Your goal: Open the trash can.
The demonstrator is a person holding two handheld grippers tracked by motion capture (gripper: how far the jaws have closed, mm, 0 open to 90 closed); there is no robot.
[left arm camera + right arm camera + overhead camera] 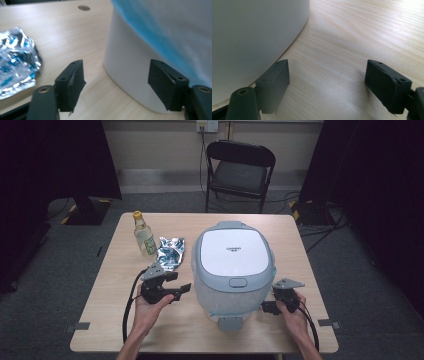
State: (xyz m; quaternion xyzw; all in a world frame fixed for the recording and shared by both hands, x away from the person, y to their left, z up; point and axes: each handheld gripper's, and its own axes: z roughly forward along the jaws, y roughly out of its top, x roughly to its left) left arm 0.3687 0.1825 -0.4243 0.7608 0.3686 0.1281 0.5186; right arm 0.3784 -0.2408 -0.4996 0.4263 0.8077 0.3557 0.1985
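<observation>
Rice cooker (233,265) sits mid-bench (115,310), lid down. Left tongs (181,290) and right tongs (267,307) flank its base, both spread wide, grasping nothing; likely bracketing body for two-sided hold.

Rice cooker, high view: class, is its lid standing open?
No, the rice cooker has its white lid lying flat and shut on the body.
</observation>
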